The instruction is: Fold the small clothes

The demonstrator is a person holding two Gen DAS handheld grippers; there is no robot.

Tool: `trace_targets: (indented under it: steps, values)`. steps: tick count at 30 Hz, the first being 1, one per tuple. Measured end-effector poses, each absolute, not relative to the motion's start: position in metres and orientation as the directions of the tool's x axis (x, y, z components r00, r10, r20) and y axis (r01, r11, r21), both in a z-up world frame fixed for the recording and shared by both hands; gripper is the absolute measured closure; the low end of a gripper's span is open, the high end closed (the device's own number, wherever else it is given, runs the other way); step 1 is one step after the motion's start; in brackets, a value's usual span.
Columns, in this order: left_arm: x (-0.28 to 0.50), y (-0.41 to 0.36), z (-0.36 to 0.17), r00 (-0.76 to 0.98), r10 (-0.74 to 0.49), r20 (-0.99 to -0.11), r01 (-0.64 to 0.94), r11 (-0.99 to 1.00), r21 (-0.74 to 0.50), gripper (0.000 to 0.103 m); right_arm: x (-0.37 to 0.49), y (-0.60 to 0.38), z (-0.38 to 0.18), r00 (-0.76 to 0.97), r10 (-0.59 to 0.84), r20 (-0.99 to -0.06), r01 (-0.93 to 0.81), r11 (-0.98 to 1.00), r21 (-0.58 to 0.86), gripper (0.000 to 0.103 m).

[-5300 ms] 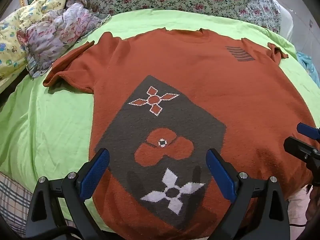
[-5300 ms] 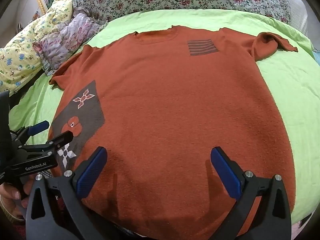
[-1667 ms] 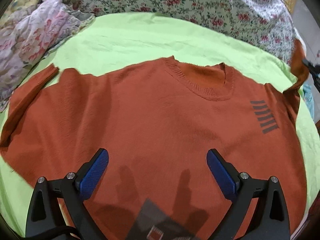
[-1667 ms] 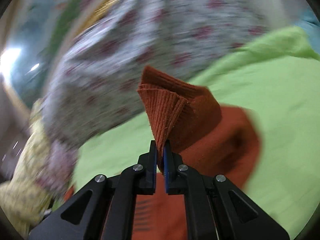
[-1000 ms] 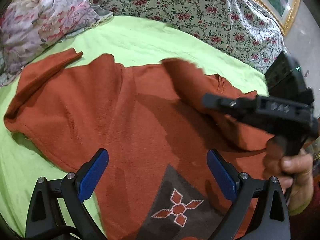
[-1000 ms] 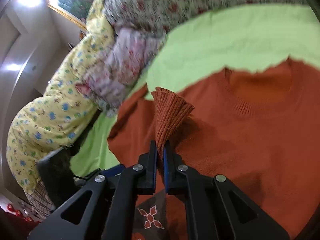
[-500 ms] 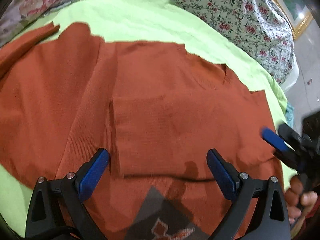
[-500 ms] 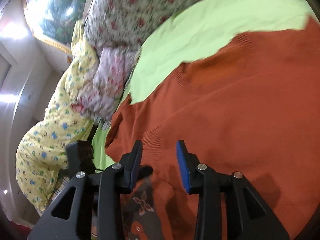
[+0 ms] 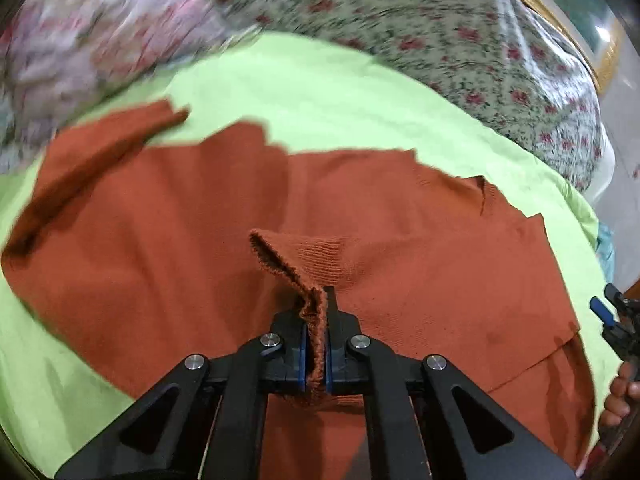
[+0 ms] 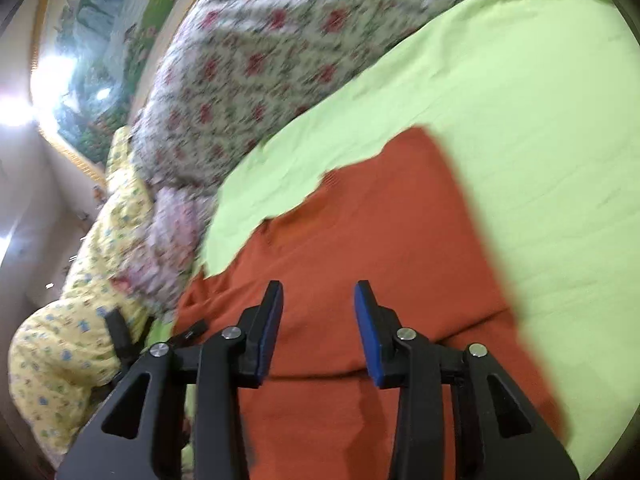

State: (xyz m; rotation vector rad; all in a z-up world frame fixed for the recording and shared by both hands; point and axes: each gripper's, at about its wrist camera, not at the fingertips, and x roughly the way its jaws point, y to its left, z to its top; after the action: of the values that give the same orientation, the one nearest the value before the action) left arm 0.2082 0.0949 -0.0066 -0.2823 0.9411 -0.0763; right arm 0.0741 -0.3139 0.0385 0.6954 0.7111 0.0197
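My left claw (image 9: 316,344) is pinching a ribbed edge of the orange sweater (image 9: 168,240), which is lying spread on the green sheet (image 9: 340,92) with one sleeve already folded in. My right claw (image 10: 318,332) has just been opening its jaws, and they are standing apart over the sweater with nothing between them. I am thinking the thin pinch could slip if I pull fast. Pulling could also drag the whole sweater and mess up the folded sleeve.

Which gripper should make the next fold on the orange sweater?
Left. The left gripper is shut on the sweater's folded-over edge; the right gripper has just been opening, nothing between its jaws.
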Motion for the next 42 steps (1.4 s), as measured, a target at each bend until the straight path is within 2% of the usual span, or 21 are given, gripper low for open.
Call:
trace_targets:
  steps: [2, 6, 15, 16, 17, 18, 20, 25, 31, 34, 35, 38, 42]
  values:
    - [0.205, 0.098, -0.008, 0.594, -0.200, -0.779, -0.054, 0.956, -0.287, 0.100, 0.079, -0.327, 0.038, 0.762, 0.194, -0.618, 0.262, 0.780, 0.568, 0.056]
    - [0.204, 0.090, -0.006, 0.599, -0.183, -0.780, -0.040, 0.965, -0.258, 0.099, 0.103, -0.343, 0.037, 0.722, 0.086, -0.687, 0.335, 0.825, 0.455, 0.040]
    - [0.202, 0.093, -0.012, 0.584, -0.171, -0.793, -0.041, 0.970, -0.240, 0.099, 0.177, -0.355, -0.010, 0.510, -0.018, -0.860, 0.346, 0.920, 0.186, 0.040]
    - [0.203, 0.092, -0.013, 0.581, -0.168, -0.796, -0.040, 0.972, -0.234, 0.099, 0.178, -0.357, -0.013, 0.510, -0.019, -0.860, 0.342, 0.922, 0.183, 0.042]
    - [0.205, 0.088, -0.012, 0.579, -0.161, -0.799, -0.035, 0.975, -0.222, 0.099, 0.178, -0.355, -0.012, 0.522, -0.025, -0.853, 0.330, 0.927, 0.175, 0.077]
    - [0.206, 0.084, -0.010, 0.582, -0.162, -0.797, -0.024, 0.976, -0.216, 0.099, 0.177, -0.356, -0.010, 0.532, -0.013, -0.847, 0.312, 0.933, 0.181, 0.093]
    - [0.210, 0.071, 0.000, 0.596, -0.191, -0.780, 0.019, 0.974, -0.224, 0.099, 0.172, -0.364, -0.002, 0.555, 0.023, -0.832, 0.308, 0.923, 0.230, 0.094]
    - [0.221, 0.050, -0.002, 0.599, -0.189, -0.778, 0.052, 0.979, -0.198, 0.099, 0.163, -0.386, 0.028, 0.601, -0.066, -0.797, 0.350, 0.918, 0.187, 0.095]
    - [0.225, 0.060, -0.027, 0.542, -0.207, -0.815, 0.029, 0.973, -0.228, 0.097, 0.164, -0.385, -0.001, 0.535, -0.136, -0.834, 0.353, 0.933, 0.074, 0.095]
    - [0.217, 0.064, -0.020, 0.547, -0.192, -0.815, 0.027, 0.977, -0.212, 0.090, 0.163, -0.384, 0.001, 0.535, -0.145, -0.833, 0.369, 0.926, 0.076, 0.093]
    - [0.210, 0.069, -0.016, 0.555, -0.187, -0.811, 0.030, 0.978, -0.205, 0.088, 0.162, -0.382, 0.005, 0.534, -0.152, -0.832, 0.375, 0.924, 0.071, 0.089]
    - [0.193, 0.082, -0.007, 0.573, -0.173, -0.801, 0.021, 0.980, -0.197, 0.086, 0.151, -0.373, 0.020, 0.546, -0.170, -0.820, 0.391, 0.918, 0.070, 0.084]
    - [0.171, 0.110, 0.009, 0.610, -0.125, -0.782, -0.015, 0.986, -0.169, 0.078, 0.127, -0.349, 0.040, 0.621, -0.095, -0.778, 0.337, 0.929, 0.155, 0.055]
